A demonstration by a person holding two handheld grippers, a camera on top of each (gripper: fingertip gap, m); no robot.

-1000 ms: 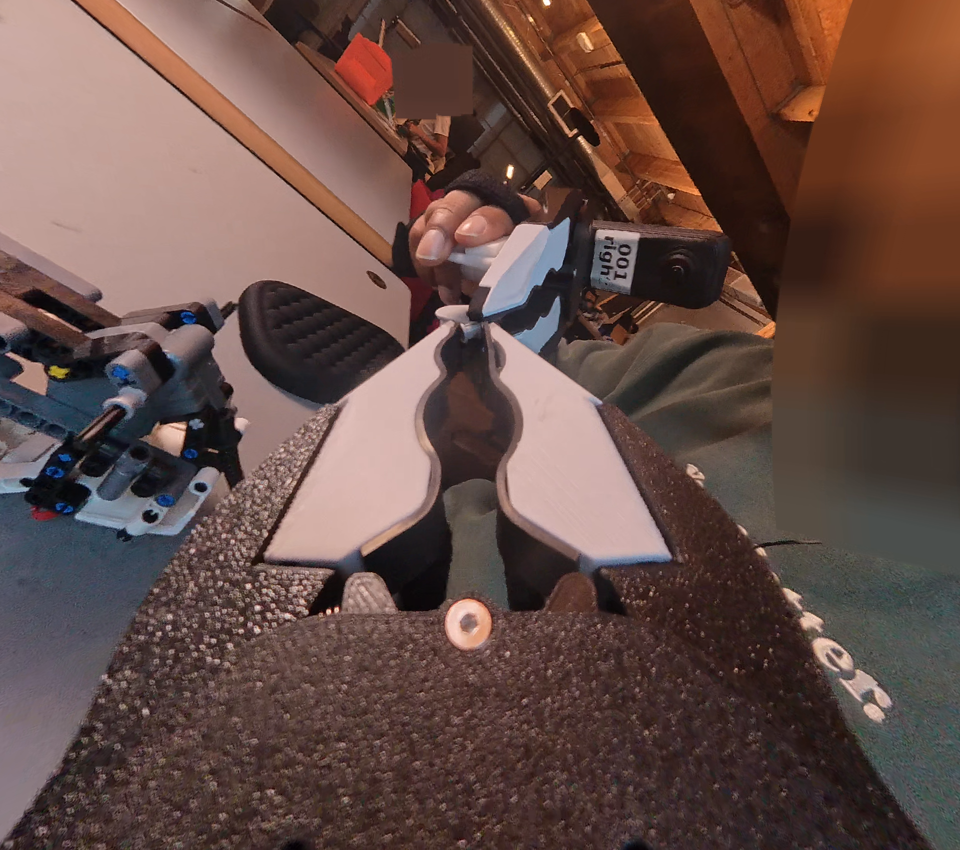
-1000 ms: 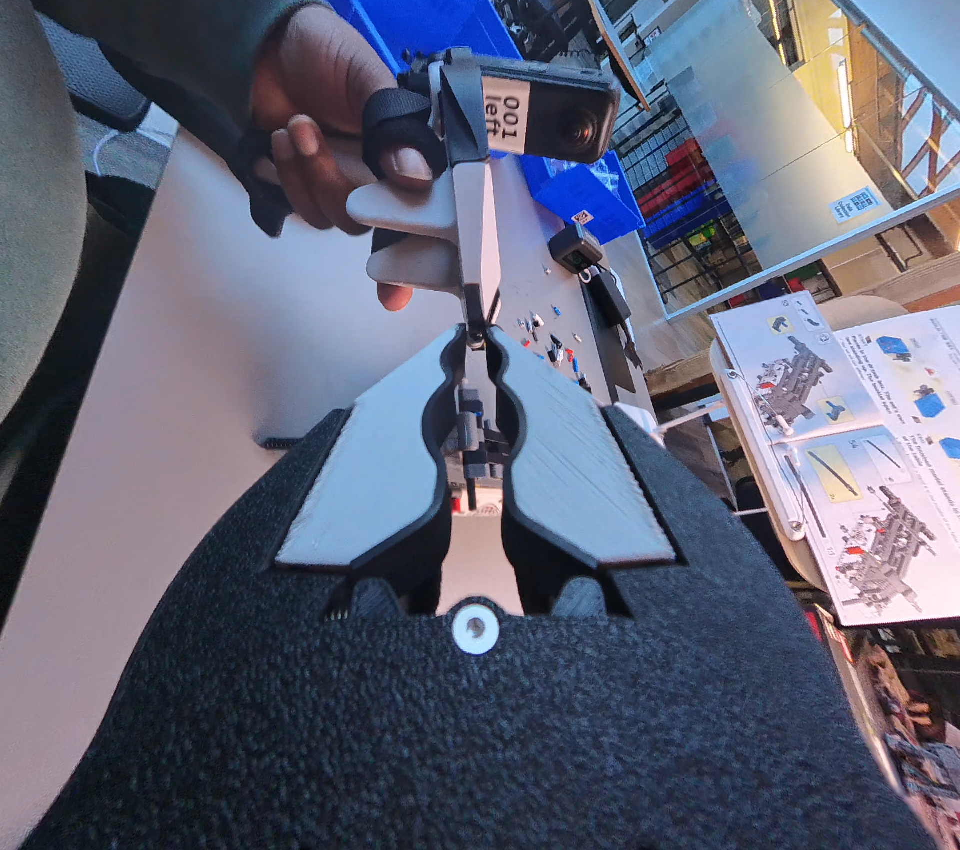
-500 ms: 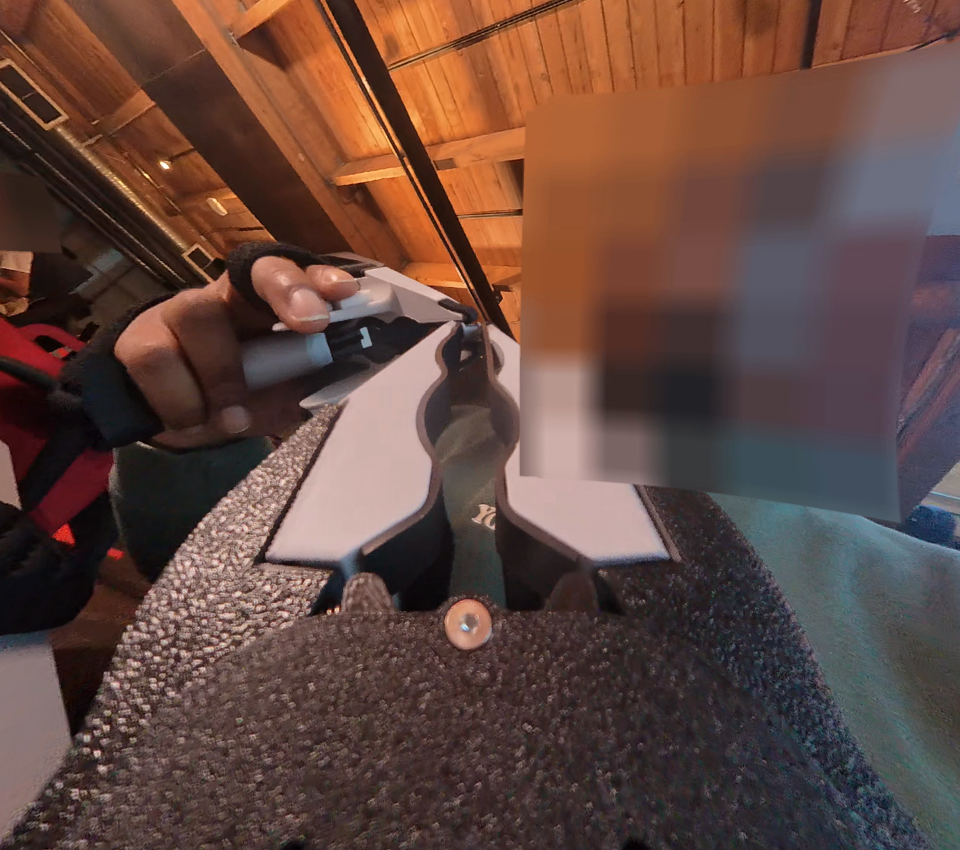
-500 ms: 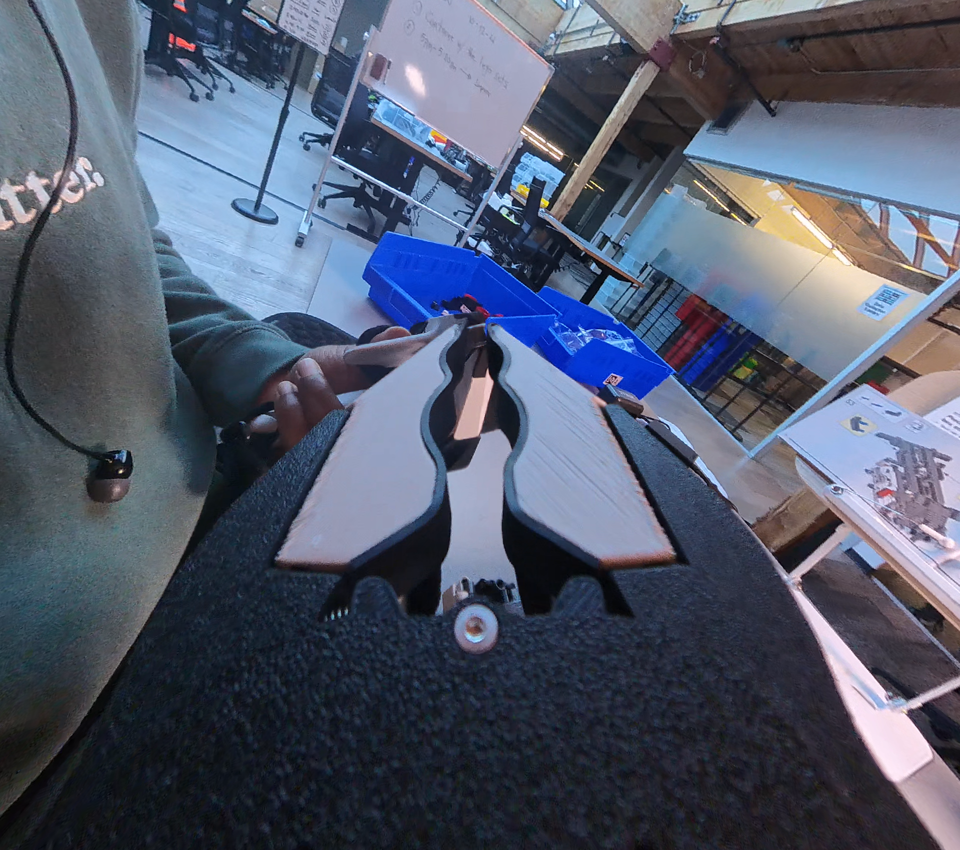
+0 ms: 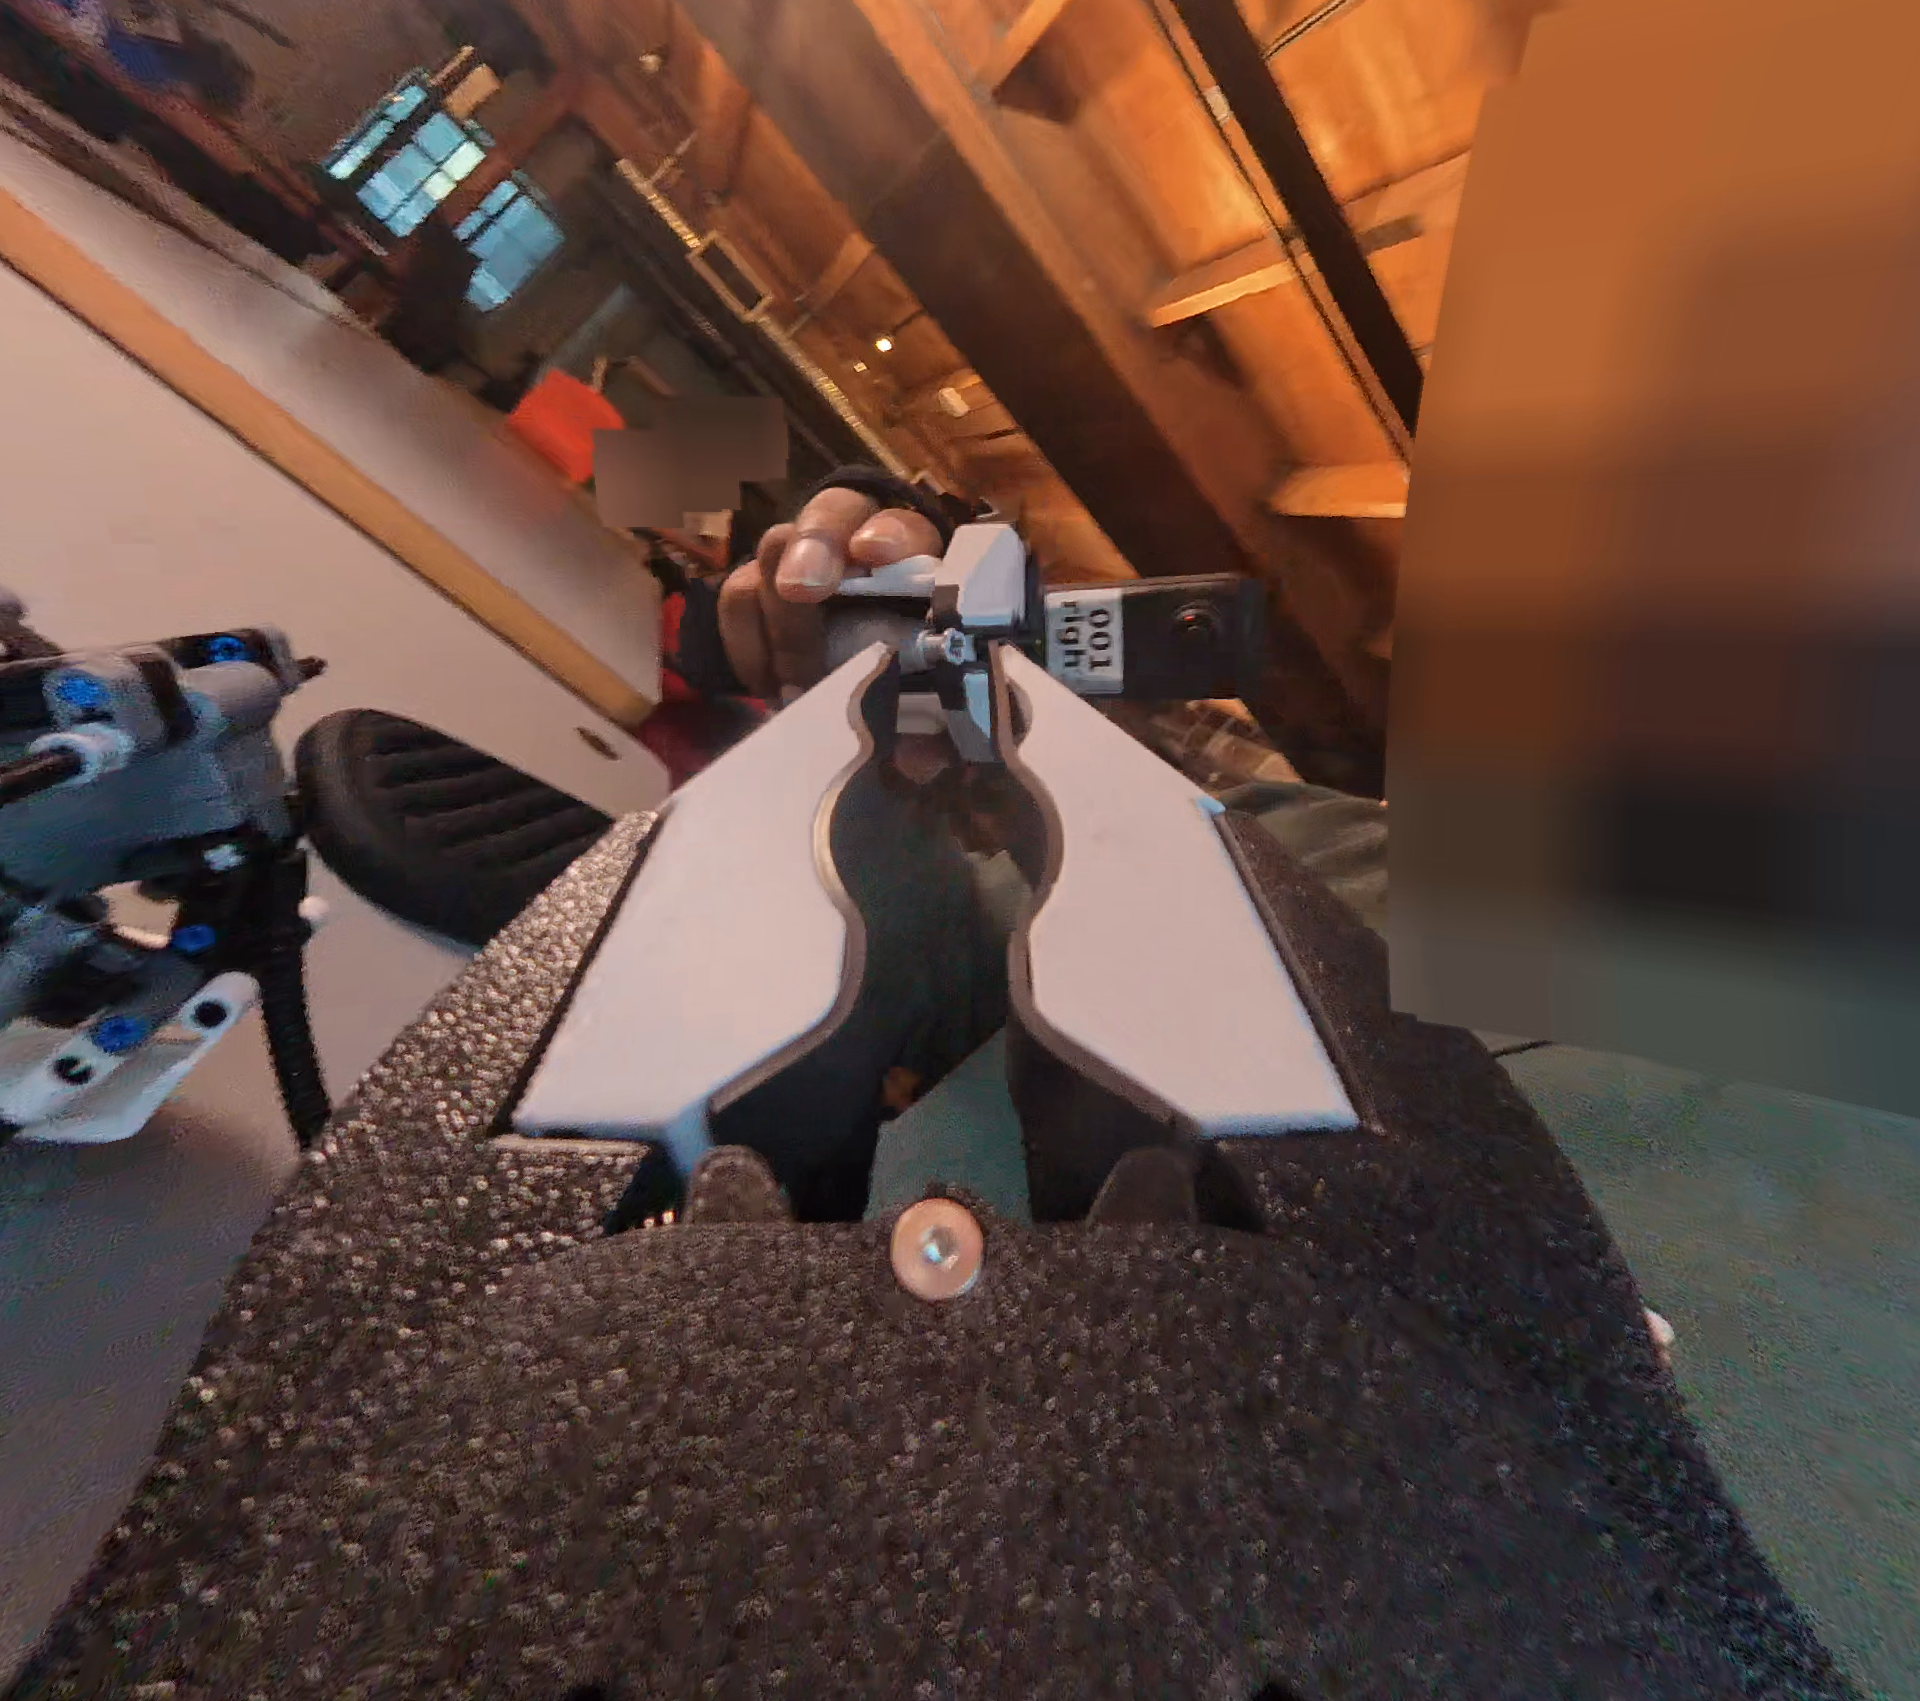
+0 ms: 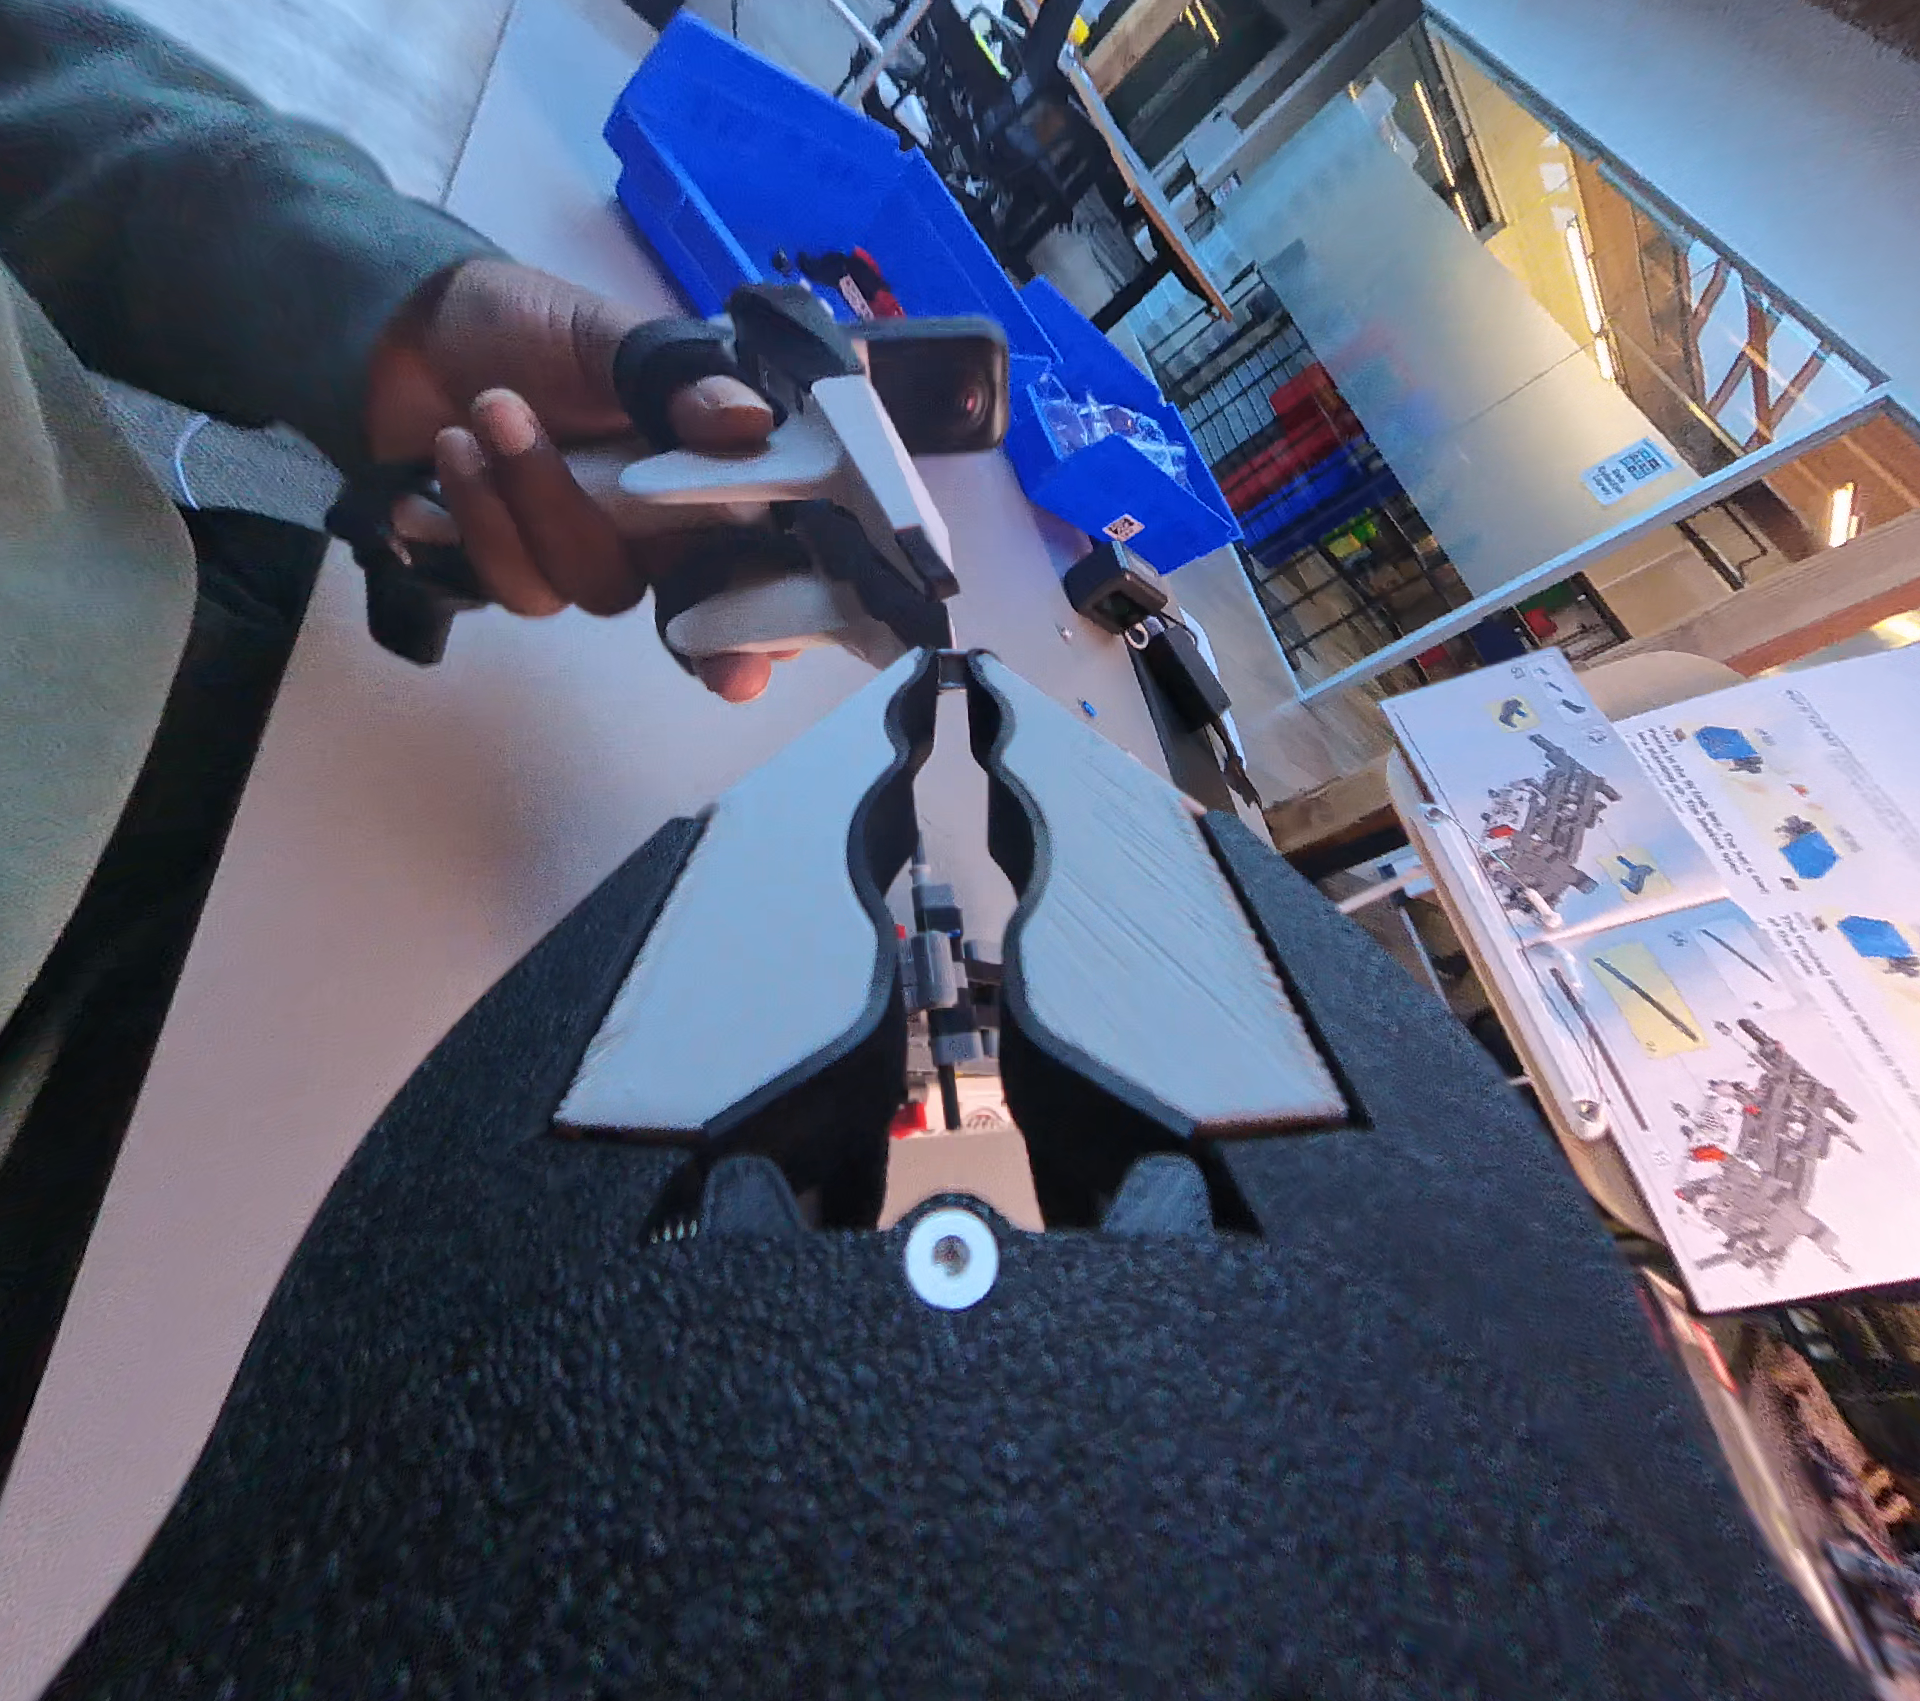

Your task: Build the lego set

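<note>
The partly built grey and black lego model (image 5: 125,820) with blue pins stands on the table at the left of the left wrist view. It also shows between my right fingers in the right wrist view (image 6: 940,976). My two grippers meet tip to tip in the air above the table. My right gripper (image 6: 951,666) is shut on a small grey piece (image 5: 938,644). My left gripper (image 5: 943,675) has its jaws a little apart, with that piece and the right fingertips in the gap. The left gripper (image 6: 925,591) is held by a hand (image 6: 499,446).
A black tyre (image 5: 436,810) lies on the white table (image 5: 156,508) beside the model. Blue bins (image 6: 790,176) stand at the table's far end, with a black adaptor (image 6: 1117,591) near them. An open instruction booklet (image 6: 1662,924) is propped at the right. Left and right tips are no more than a few centimetres apart.
Both grippers tilted up toward the ceiling and room half a second ago and have swung back down to the table. The left jaws, shut a second ago, now stand slightly apart around the right gripper's tip.
</note>
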